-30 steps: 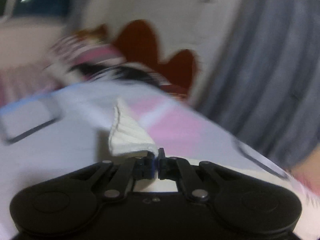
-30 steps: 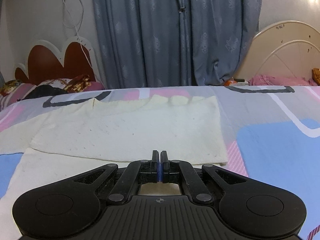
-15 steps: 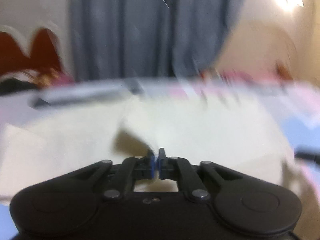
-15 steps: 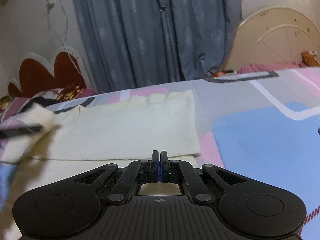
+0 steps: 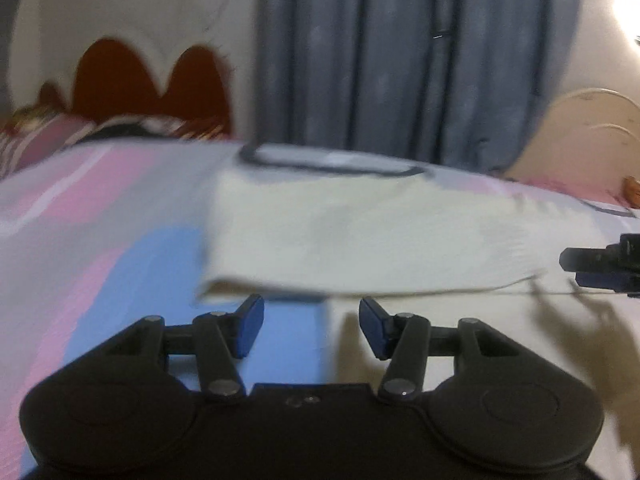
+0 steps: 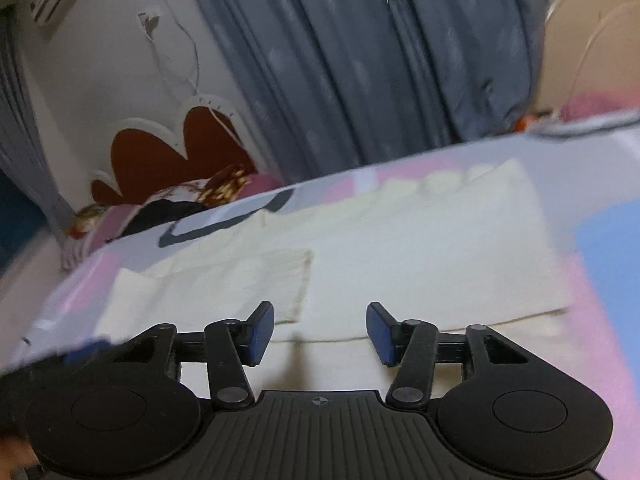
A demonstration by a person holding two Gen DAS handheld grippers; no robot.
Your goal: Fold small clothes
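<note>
A cream knit garment (image 5: 360,236) lies flat on the patterned bed, folded over itself; in the right wrist view (image 6: 420,248) a sleeve (image 6: 240,284) lies folded across its left part. My left gripper (image 5: 311,326) is open and empty, just in front of the garment's near folded edge. My right gripper (image 6: 320,332) is open and empty over the garment's near edge. The right gripper's fingers (image 5: 600,268) show at the right edge of the left wrist view.
The bed sheet (image 5: 100,240) has pink, blue and grey patches. A red and white scalloped headboard (image 6: 168,152) and pillows (image 6: 168,208) are at the far left. Blue-grey curtains (image 6: 380,60) hang behind. A cream headboard (image 5: 592,128) stands at far right.
Both grippers have opened. The left one let go of the sleeve, which now lies folded on the garment. Both views have shifted and tilted.
</note>
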